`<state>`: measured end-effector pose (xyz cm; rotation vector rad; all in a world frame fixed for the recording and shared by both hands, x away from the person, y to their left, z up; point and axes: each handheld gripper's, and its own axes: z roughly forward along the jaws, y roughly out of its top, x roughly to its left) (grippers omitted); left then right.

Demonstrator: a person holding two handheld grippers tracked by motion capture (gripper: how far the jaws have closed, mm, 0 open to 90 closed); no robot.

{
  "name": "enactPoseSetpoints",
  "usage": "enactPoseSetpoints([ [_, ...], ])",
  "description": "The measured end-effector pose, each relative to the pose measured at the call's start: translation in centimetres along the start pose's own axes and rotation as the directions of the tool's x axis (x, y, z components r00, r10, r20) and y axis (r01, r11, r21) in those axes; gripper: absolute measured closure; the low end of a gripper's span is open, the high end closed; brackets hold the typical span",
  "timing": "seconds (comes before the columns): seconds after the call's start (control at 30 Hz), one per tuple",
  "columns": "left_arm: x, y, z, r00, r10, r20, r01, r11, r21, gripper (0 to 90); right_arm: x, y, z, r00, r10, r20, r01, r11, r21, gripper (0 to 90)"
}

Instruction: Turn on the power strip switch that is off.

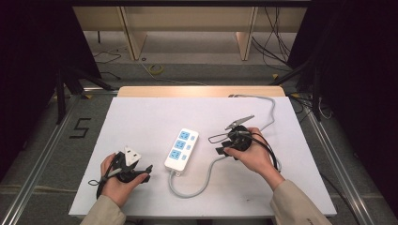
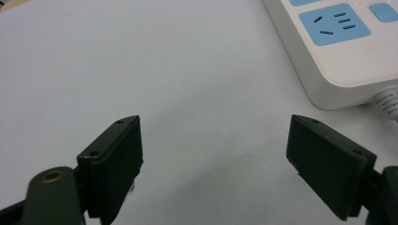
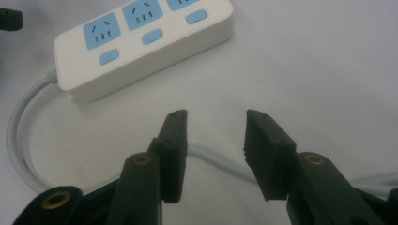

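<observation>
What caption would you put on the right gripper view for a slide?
Open right gripper poised above the grey cable of a white power strip with blue sockets.

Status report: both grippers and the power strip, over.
Left gripper open, empty. Right gripper open above the cable. Power strip flat between the hands, untouched. Nothing in the way.

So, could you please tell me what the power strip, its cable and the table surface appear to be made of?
Power strip: probably hard moulded plastic, a smooth satin white body with rounded edges and matte blue socket faces and buttons.
Cable: likely flexible rubber or PVC sheathing, pale grey, bending in a soft loop.
Table surface: a matte white sheet or laminate, even and without glare; which one is unclear.
</observation>
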<state>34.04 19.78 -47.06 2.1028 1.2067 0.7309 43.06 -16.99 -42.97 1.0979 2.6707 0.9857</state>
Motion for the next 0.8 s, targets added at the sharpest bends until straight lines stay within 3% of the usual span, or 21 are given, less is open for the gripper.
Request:
enactPoseSetpoints([
  [0.47, -0.1, 0.0, 0.1, 1.0000, -0.005, 0.003, 0.005, 1.0000, 0.002, 18.6, 1.1, -5.5, -2.7, 0.9999, -0.012, 0.004, 0.012, 0.998, -0.063, 59.2],
  [0.8, 0.0, -0.1, 0.3, 0.9999, -0.007, 0.008, 0.007, 0.9999, 0.008, 18.6, 1.1, -7.3, -3.1, 0.9999, 0.010, 0.004, -0.009, 0.997, -0.083, 56.4],
])
